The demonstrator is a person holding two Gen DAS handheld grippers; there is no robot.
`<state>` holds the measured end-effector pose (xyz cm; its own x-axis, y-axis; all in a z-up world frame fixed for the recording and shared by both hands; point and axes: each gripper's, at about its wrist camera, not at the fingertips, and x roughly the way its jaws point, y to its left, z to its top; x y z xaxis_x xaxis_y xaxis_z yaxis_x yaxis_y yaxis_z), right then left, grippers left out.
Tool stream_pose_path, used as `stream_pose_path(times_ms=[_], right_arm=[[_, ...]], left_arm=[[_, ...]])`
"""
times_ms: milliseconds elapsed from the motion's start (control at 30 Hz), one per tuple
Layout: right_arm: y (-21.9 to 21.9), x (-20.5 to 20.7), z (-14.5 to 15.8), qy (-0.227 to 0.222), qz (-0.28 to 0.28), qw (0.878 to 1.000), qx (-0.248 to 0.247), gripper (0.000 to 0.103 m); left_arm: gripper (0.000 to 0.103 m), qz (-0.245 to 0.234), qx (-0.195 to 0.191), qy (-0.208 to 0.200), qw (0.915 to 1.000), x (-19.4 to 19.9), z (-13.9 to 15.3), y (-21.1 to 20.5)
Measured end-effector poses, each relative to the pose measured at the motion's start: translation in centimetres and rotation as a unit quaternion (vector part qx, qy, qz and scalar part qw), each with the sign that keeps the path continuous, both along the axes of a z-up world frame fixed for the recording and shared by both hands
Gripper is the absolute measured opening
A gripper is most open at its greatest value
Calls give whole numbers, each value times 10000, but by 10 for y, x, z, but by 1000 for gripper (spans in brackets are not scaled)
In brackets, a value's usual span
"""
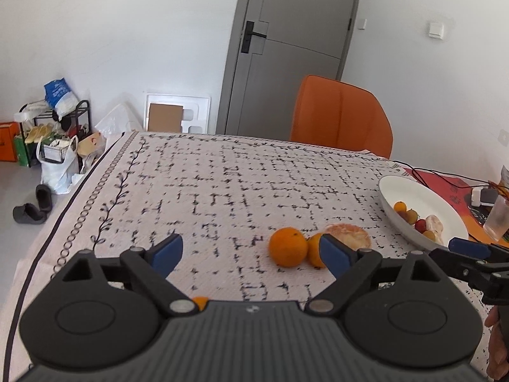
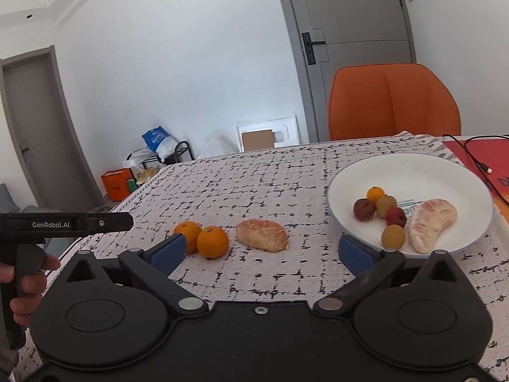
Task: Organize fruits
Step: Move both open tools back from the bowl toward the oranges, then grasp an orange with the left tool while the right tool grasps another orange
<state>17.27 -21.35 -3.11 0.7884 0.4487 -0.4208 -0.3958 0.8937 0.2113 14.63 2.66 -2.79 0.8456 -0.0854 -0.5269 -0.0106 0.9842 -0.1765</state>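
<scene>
Two oranges (image 2: pixel 212 241) (image 2: pixel 188 235) sit side by side on the patterned tablecloth, a peeled pomelo piece (image 2: pixel 262 235) just right of them. A white plate (image 2: pixel 410 172) at the right holds several small fruits (image 2: pixel 381 211) and another pomelo piece (image 2: pixel 431 224). My right gripper (image 2: pixel 261 251) is open and empty, just in front of the pomelo piece. My left gripper (image 1: pixel 251 253) is open and empty; the oranges (image 1: pixel 288 246) lie near its right finger, the pomelo piece (image 1: pixel 348 235) behind. The plate (image 1: pixel 423 197) shows at the right.
An orange chair (image 2: pixel 393 102) stands at the table's far side. A black cable (image 2: pixel 477 162) and red mat lie right of the plate. A clear cup (image 1: pixel 498 219) stands by the plate. A small orange thing (image 1: pixel 200 301) peeks out under the left gripper.
</scene>
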Motion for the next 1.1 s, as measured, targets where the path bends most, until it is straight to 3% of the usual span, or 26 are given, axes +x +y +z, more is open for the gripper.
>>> stream_pose_path(times_ms=[400,700,833,1100], right_arm=[[22,4,-4,33,259,9996,-84,102],[37,9,-8,96,416,9989,-216,100],[41,12,-10,134,452,9986,-234,100],[47,16,-12,187,527,9980,-281,95]], left_arm=[[88,355,-145,220,9990,-13,-25,22],[61,419,-163,474,9979,-11,-46,24],[22,366,-77,494,9981,-9,-47,23],[22,327,-244,376,9985,-9,-42,29]])
